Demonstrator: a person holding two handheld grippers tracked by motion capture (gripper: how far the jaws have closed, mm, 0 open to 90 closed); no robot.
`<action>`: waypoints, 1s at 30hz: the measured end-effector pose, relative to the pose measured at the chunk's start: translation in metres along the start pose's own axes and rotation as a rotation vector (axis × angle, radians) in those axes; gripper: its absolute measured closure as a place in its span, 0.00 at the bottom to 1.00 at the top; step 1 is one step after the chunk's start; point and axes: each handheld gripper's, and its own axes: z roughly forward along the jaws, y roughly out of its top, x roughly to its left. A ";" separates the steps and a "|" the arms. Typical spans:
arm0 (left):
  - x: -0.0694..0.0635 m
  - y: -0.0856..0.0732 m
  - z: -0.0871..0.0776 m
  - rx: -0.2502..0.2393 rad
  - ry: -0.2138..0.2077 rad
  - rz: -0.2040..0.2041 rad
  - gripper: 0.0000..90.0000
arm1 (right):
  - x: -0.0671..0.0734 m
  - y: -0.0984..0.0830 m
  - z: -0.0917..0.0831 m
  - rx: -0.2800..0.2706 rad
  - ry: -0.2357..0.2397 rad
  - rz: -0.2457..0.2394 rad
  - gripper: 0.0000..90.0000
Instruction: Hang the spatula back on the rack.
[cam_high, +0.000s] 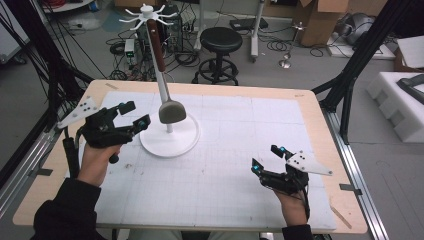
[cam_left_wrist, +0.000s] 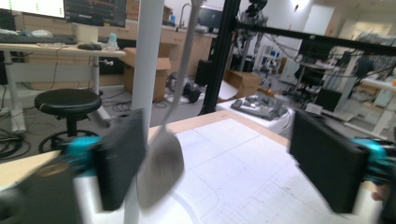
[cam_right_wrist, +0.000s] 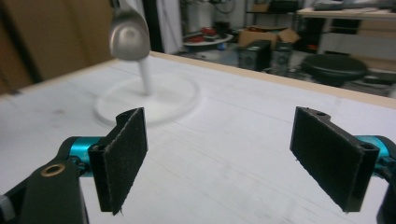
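Observation:
A white hanger stand (cam_high: 169, 140) with a round base stands left of centre on the gridded mat; hooks crown its pole. From a hook hangs a long utensil with a brown handle (cam_high: 156, 47) and a grey spoon-like head (cam_high: 172, 112) just above the base. My left gripper (cam_high: 136, 114) is open, just left of the head, apart from it. In the left gripper view the blurred head (cam_left_wrist: 159, 170) hangs just ahead of the near-left pad, before the pole (cam_left_wrist: 147, 56). My right gripper (cam_high: 266, 158) is open and empty at the front right; its view shows the head (cam_right_wrist: 129, 39) far off.
The white mat (cam_high: 225, 165) covers a wooden table whose edge (cam_high: 320, 115) runs close on the right. Behind the table stand a black stool (cam_high: 220, 42), cardboard boxes (cam_high: 320, 20) and floor cables. White foam blocks (cam_high: 400, 100) lie to the right, and black frame legs flank both sides.

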 end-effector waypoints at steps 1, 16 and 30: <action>0.000 -0.006 -0.004 -0.007 -0.007 0.005 0.17 | -0.002 -0.003 -0.001 0.000 -0.015 -0.014 0.20; -0.005 -0.093 -0.047 0.063 -0.031 0.039 0.18 | -0.018 -0.049 -0.011 0.005 -0.087 -0.012 0.17; -0.004 -0.106 -0.051 0.088 -0.010 0.029 0.18 | -0.017 -0.058 -0.012 0.009 -0.096 -0.004 0.17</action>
